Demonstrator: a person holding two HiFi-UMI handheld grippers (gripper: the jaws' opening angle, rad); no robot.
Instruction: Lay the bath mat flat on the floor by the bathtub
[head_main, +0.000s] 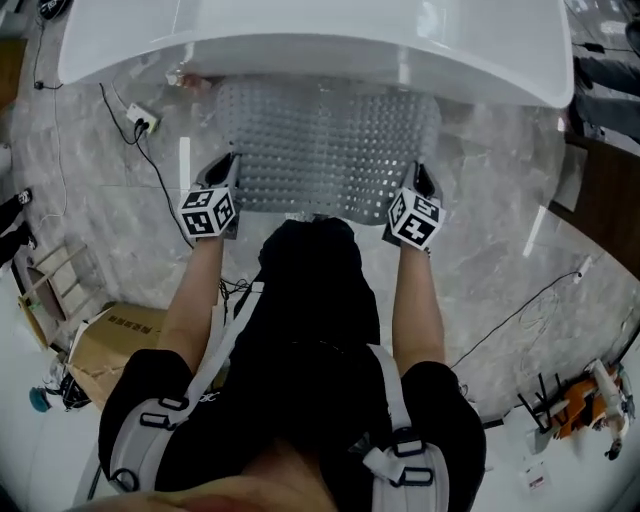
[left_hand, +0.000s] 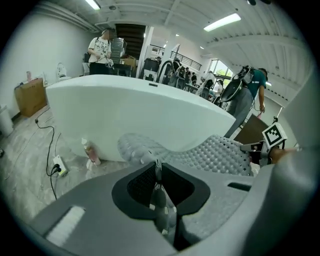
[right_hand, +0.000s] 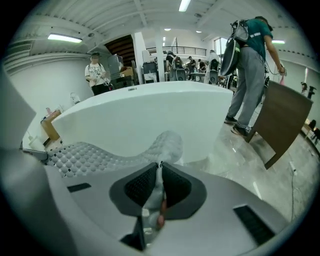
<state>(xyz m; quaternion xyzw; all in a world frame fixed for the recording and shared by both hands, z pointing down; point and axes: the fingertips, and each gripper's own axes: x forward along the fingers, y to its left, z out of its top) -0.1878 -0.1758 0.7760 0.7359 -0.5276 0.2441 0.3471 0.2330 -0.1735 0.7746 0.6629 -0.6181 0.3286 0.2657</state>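
We hold the translucent grey, bubble-studded plastic bath mat by its near long edge. The left tongs are pinched nearly closed on the near-left corner, and the right tongs are pinched the same way on the near-right corner; in each gripper view a thin fold of mat sits clamped between the pads. From both tongs the mat stretches straight ahead toward the white oval bathtub, and its far edge lies at the foot of the tub wall, partly under the overhanging rim. Its long axis runs left to right, parallel to the tub's side and to the line between our two tongs, so neither hand is nearer than the other. The far part looks down on the grey marbled floor, while the edge we hold is raised and sags between the grips. We judge that lowering both corners evenly comes next.
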